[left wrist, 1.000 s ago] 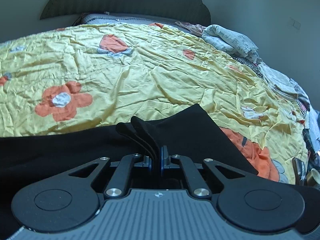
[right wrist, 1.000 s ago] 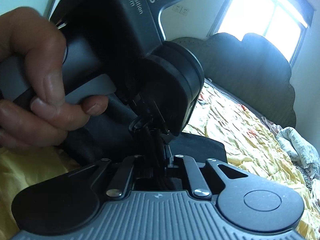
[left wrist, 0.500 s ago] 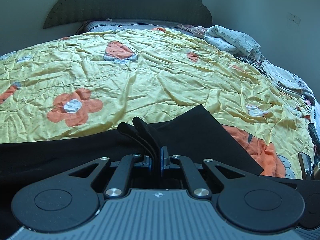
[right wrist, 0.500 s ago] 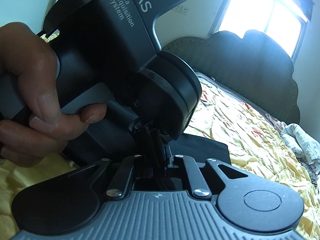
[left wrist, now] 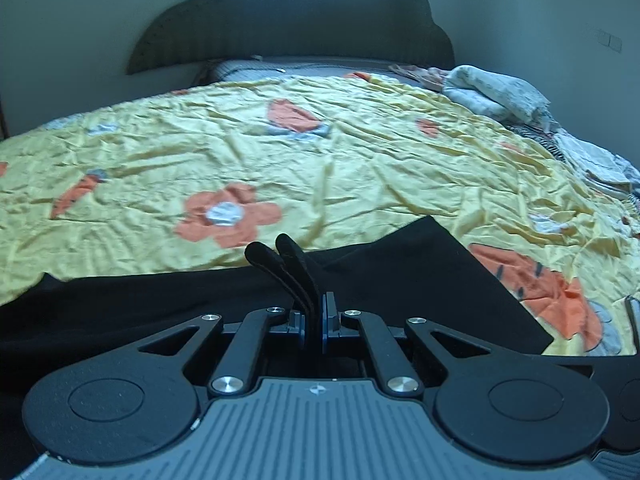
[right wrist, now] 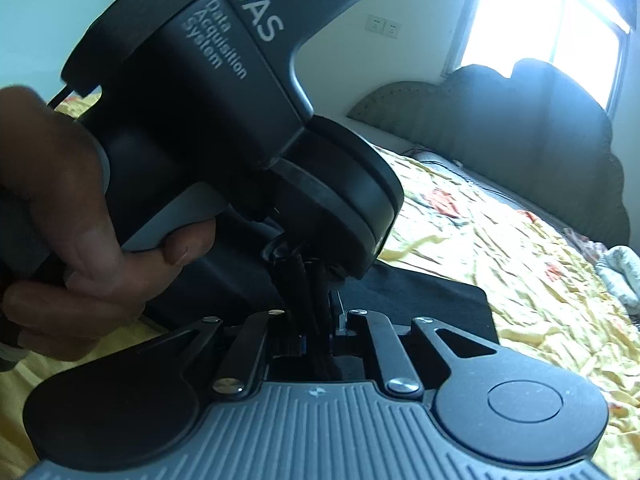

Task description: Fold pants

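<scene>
1. A wrinkled yellow bedspread with orange flowers [left wrist: 360, 168] covers the bed and serves as the landmark; the black fabric pants [left wrist: 420, 276] lie spread on its near edge, with one squared corner reaching out over the yellow cloth.
2. The left gripper [left wrist: 314, 316] has its jaws clamped tight on a bunched fold of the pants, and two dark flaps of cloth stand up just past the blue pads.
3. The right gripper [right wrist: 320, 320] also has its jaws pressed together on gathered black cloth of the pants, right beside the other tool's head.
4. In the right wrist view, the left hand [right wrist: 80, 216] wraps the handle of the black handheld gripper body marked "DAS" [right wrist: 224, 80], above the bedspread's near side.
5. A dark scalloped padded headboard [left wrist: 296, 28] rises at the bedspread's far end.
6. A heap of pale crumpled laundry [left wrist: 496, 96] sits at the bedspread's far right edge.
</scene>
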Demonstrator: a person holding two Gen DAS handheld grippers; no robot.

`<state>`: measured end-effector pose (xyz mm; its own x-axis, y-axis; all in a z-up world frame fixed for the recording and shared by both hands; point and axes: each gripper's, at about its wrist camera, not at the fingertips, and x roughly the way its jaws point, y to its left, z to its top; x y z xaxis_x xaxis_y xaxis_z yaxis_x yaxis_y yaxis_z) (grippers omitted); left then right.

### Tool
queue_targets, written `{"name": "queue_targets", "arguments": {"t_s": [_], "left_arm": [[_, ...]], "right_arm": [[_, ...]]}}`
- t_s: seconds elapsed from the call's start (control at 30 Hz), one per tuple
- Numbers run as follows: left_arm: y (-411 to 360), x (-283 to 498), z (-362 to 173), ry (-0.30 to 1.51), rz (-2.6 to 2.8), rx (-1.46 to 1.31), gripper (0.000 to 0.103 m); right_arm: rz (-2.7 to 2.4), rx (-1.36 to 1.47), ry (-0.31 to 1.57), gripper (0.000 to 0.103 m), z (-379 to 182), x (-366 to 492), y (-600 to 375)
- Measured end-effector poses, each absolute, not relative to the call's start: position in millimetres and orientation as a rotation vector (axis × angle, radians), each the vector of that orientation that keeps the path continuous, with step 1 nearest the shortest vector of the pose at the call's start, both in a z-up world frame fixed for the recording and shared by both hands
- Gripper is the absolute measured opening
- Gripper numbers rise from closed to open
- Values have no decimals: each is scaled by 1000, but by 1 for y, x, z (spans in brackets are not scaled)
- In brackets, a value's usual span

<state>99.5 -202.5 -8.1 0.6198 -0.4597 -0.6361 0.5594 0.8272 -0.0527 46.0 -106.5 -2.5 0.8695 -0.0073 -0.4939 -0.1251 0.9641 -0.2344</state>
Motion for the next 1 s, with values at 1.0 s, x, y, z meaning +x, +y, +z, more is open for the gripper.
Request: {"name": "queue_targets", "arguments": {"t_s": [1.0], "left_arm": [[-132,114,-14,702,-481,143,5]], "right_arm": [[220,-191,508,10,-1,46,-103]]}}
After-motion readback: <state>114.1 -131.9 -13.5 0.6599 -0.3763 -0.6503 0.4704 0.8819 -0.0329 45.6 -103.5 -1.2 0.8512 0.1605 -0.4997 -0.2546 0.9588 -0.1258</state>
